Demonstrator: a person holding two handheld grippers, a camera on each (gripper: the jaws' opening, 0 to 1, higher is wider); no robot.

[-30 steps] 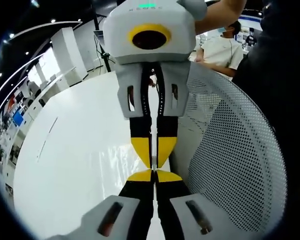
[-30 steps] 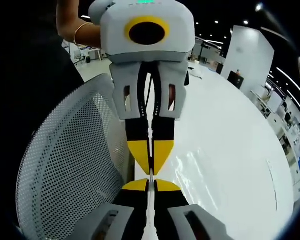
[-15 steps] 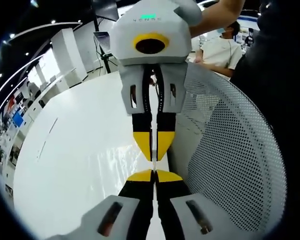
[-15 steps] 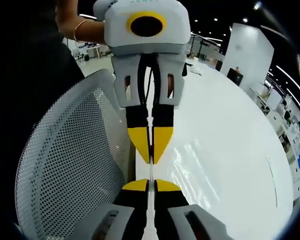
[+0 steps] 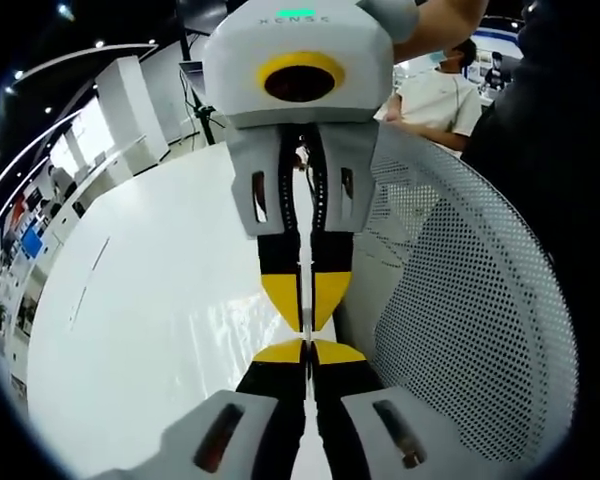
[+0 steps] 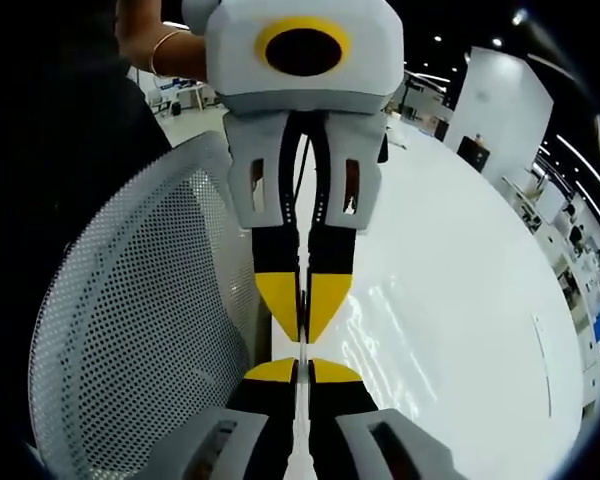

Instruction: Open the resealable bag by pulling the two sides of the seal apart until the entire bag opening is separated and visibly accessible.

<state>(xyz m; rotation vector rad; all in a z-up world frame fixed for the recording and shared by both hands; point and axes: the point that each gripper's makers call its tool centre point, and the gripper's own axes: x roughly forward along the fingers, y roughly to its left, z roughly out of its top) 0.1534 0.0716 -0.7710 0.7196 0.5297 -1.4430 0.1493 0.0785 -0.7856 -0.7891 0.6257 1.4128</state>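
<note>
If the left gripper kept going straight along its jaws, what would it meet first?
Probably the right gripper: its yellow tips face the left gripper tip to tip, nearly touching. Both look shut on a thin clear bag edge, hard to see.

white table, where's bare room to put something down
Free: the broad white table left of the meeting hand-held grippers in the left gripper view, out to its far edge. Crowded: the perforated white basket on the other side, and the middle, where the clear bag hangs pinched.

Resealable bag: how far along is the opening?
Done: left gripper and right gripper both look shut on the clear resealable plastic bag, tips facing. In hand: the pinch above the white table. Left: the pull; tips nearly touch, no opening visible.
</note>
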